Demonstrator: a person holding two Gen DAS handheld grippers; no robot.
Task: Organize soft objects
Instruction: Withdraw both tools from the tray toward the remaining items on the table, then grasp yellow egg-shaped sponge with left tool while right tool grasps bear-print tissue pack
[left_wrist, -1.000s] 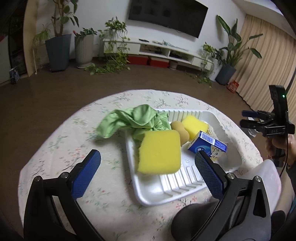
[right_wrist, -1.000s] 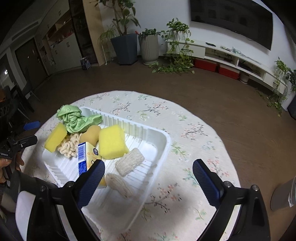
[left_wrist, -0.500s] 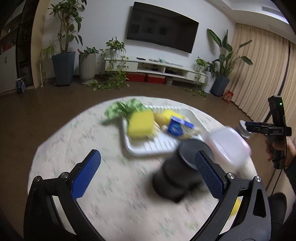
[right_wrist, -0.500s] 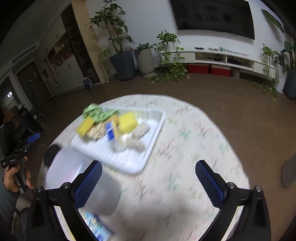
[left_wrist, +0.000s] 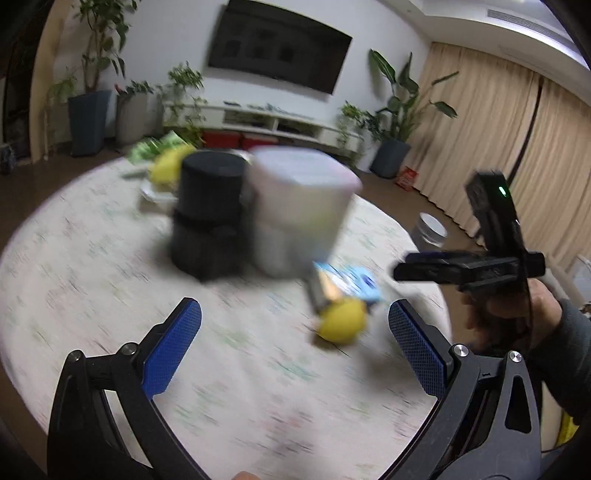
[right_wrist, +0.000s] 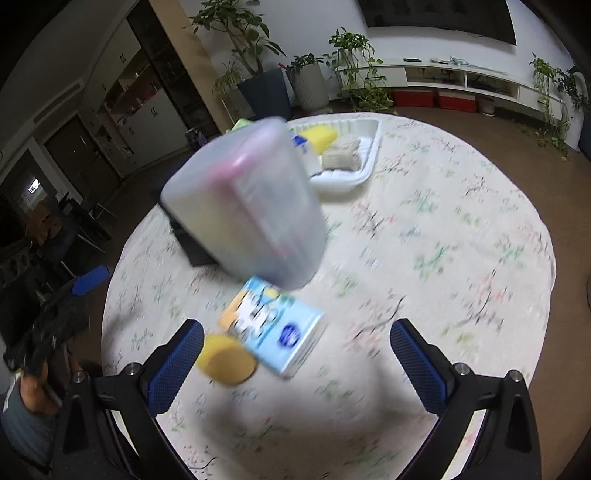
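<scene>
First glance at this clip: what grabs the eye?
A blurred translucent tub stands big mid-table, with a black container beside it. In front lie a pale blue carton and a yellow sponge near the open right tool. The white tray sits far back.

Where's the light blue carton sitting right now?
In the right wrist view the light blue carton lies flat on the tablecloth, just ahead of the right tongs, between the yellow sponge and the translucent container.
</scene>
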